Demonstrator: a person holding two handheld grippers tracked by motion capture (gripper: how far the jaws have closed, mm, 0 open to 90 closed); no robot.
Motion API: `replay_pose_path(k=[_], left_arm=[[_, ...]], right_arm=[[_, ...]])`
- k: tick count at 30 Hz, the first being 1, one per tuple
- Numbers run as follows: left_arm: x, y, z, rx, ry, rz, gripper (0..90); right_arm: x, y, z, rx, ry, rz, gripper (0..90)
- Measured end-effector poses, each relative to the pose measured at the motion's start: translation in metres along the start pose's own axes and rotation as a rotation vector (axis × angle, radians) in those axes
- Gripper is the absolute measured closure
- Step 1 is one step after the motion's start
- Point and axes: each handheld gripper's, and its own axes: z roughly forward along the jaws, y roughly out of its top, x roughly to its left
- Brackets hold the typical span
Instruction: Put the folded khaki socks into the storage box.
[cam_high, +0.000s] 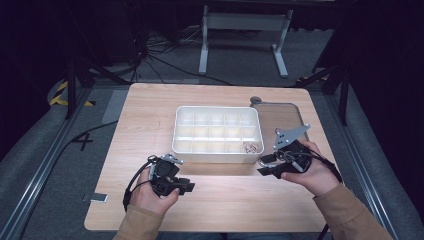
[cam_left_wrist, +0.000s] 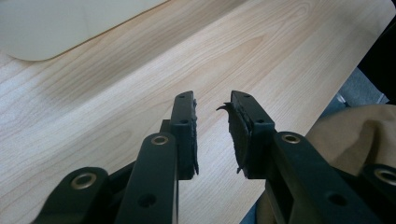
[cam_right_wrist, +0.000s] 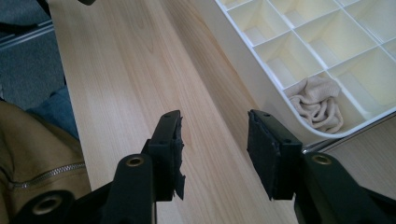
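- Left gripper (cam_high: 186, 187) held low over the near part of the bench (cam_high: 150, 115), jaws parted with nothing between them; bare wood grain beneath and ahead of the jaws in the left gripper view.
- Right gripper (cam_high: 262, 167) held just off the near right corner of the white tray (cam_high: 216, 157), jaws spread apart and empty, plain bench between and ahead of them.
- Just past the right-hand jaw in the right gripper view, up and to its right: the tray's rounded corner, with a crumpled beige cloth (cam_right_wrist: 318, 103) lying inside the corner compartment, clear of both jaws.
- Same cloth seen from the high view as a small pale bundle (cam_high: 251, 147) in the tray's near right compartment, close to the right gripper, well apart from the left one.
- Farther off, beyond the tray's right side: a flat brown board (cam_high: 282, 117) lying on the bench.
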Motion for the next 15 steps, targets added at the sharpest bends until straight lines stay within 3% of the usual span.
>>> replay_pose_path(k=[4,9,15], left_arm=[[0.000,0.000,0.001,-0.002,0.003,-0.004,71.5],[0.000,-0.001,0.002,0.005,-0.003,-0.004,71.4],[0.001,-0.001,0.003,0.010,0.002,-0.003,71.2]], right_arm=[[0.009,-0.011,0.004,-0.029,-0.011,0.040,55.0],[0.017,-0.025,0.015,-0.018,-0.008,0.043,53.0],[0.023,-0.036,0.015,-0.025,-0.008,0.046,50.9]])
